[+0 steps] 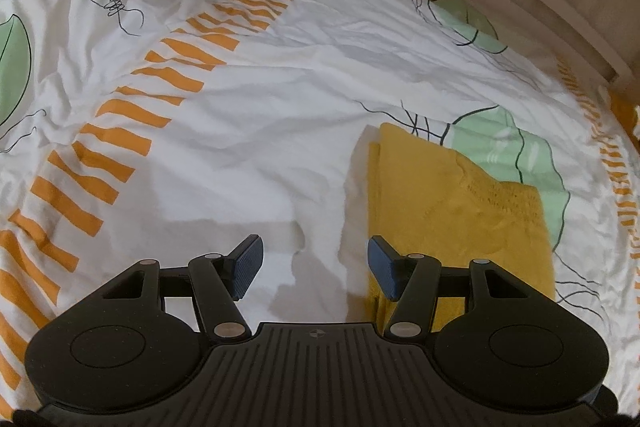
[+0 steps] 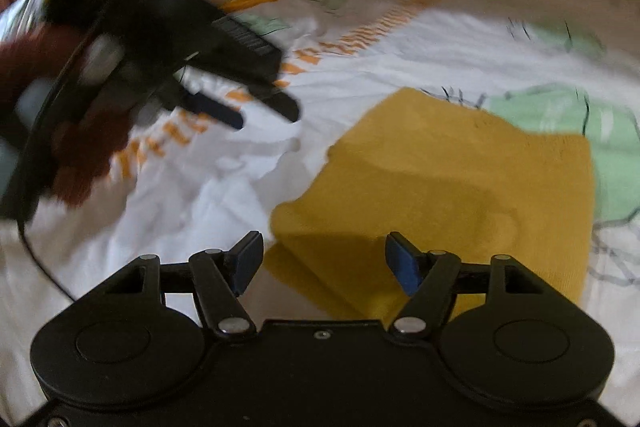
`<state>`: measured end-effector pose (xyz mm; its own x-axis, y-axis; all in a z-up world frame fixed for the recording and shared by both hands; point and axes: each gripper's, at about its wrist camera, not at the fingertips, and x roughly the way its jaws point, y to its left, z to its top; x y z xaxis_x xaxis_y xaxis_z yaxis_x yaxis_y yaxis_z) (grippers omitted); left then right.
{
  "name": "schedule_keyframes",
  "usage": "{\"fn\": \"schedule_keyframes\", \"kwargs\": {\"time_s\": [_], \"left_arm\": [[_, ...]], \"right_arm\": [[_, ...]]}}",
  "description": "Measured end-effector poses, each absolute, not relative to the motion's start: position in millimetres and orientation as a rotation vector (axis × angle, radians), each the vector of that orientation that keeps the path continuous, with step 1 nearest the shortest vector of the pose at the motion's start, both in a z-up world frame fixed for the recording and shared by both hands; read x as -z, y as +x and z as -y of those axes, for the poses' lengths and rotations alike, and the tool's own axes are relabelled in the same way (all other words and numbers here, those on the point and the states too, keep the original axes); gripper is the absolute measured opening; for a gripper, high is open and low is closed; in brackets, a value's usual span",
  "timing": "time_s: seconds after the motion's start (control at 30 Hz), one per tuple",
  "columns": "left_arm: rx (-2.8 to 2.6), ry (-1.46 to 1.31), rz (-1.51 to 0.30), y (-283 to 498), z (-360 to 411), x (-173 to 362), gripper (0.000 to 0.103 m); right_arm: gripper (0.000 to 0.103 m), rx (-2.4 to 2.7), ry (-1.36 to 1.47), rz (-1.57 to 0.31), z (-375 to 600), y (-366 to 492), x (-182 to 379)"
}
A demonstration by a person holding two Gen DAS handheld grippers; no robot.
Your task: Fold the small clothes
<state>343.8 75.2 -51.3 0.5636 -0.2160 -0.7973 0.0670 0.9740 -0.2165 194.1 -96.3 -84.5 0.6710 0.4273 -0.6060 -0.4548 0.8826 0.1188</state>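
- Right gripper (image 2: 324,261) hangs open and empty over the near corner of the folded yellow garment (image 2: 460,183), whose long axis runs away from it.
- Left gripper (image 1: 315,266), also open and empty, sits over bare bedsheet (image 1: 248,131); garment lies just to its right.
- Right hand's nearer, I'd say.

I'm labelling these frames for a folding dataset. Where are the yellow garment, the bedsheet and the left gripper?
yellow garment (image 2: 460,179): right wrist view, middle of the folded cloth.
bedsheet (image 1: 260,147): left wrist view, bare white patch beside the orange stripes.
left gripper (image 1: 315,267): left wrist view, midway between its open jaws.
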Motion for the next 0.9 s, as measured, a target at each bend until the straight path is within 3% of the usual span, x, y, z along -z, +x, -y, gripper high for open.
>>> {"fn": "schedule_keyframes", "kwargs": {"time_s": [0.17,0.4,0.43,0.47,0.5,0.73,0.9], "left_arm": [[0.186,-0.150,-0.968,342.4,-69.3,52.7,0.056],[0.198,-0.131,-0.978,341.8,-64.5,56.0,0.056],[0.200,-0.129,-0.980,341.8,-63.9,56.4,0.056],[0.202,-0.128,-0.980,341.6,-63.4,56.6,0.056],[0.202,-0.127,-0.980,341.7,-63.0,56.6,0.056],[0.215,-0.125,-0.967,338.7,-61.0,53.2,0.056],[0.229,-0.111,-0.962,337.5,-53.2,54.6,0.056]], "right_arm": [[0.056,-0.485,-0.163,-0.639,83.7,192.2,85.7],[0.055,-0.491,-0.237,-0.625,71.5,197.5,92.9],[0.045,-0.488,-0.243,-0.623,71.3,198.4,93.8],[0.023,-0.485,-0.240,-0.625,72.3,200.0,94.3],[0.011,-0.484,-0.232,-0.632,73.3,200.7,94.5],[0.009,-0.540,-0.169,-0.618,90.1,190.5,71.5],[0.011,-0.575,-0.247,-0.695,77.3,190.2,96.4]]}}
